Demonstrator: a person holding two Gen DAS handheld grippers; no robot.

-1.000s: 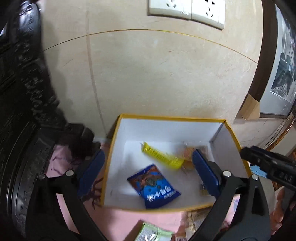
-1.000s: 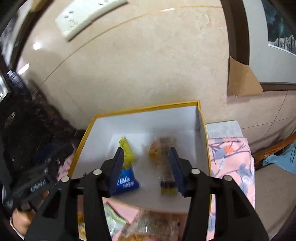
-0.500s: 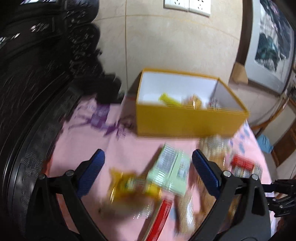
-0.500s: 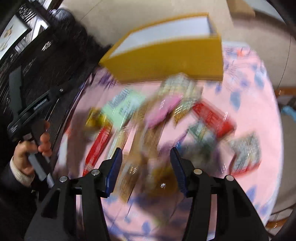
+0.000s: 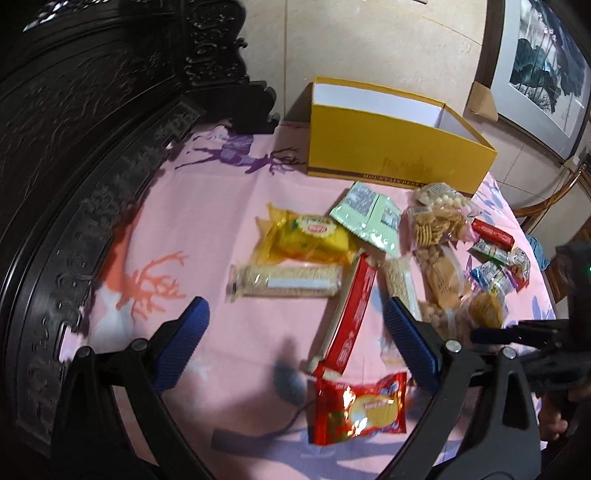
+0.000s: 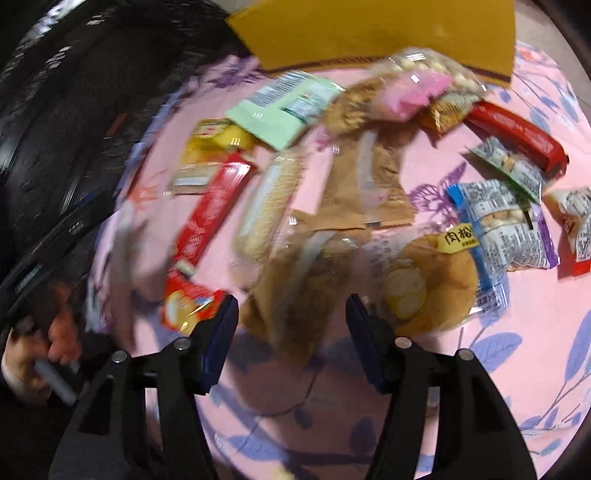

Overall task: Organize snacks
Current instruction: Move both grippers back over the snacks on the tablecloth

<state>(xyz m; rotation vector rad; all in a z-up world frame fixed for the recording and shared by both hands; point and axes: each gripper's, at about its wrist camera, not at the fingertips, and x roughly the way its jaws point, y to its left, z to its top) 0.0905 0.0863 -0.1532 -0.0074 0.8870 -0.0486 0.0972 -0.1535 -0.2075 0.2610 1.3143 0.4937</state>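
Note:
A yellow box (image 5: 388, 155) with a white inside stands at the far end of the pink cloth; its front wall (image 6: 369, 29) fills the top of the right wrist view. Loose snacks lie before it: a yellow cake packet (image 5: 310, 240), a green packet (image 5: 369, 218), a clear cracker sleeve (image 5: 288, 282), a long red packet (image 5: 352, 310) and a red biscuit packet (image 5: 360, 410). My left gripper (image 5: 295, 332) hangs open above the long red packet, holding nothing. My right gripper (image 6: 293, 325) is opening over a blurred brown biscuit bag (image 6: 295, 280), beside a round bun packet (image 6: 432, 288); its pads press on nothing.
Dark carved wooden furniture (image 5: 74, 147) curves along the left of the pink cloth (image 5: 207, 221). A framed picture (image 5: 546, 74) leans on the tiled wall behind. Small packets (image 6: 495, 229) and a red bar (image 6: 517, 136) lie to the right. A hand (image 6: 59, 332) grips the left tool.
Both grippers have drawn back from over the open box and sunk toward the snack pile on the cloth. The right gripper's jaws stand slightly wider than before.

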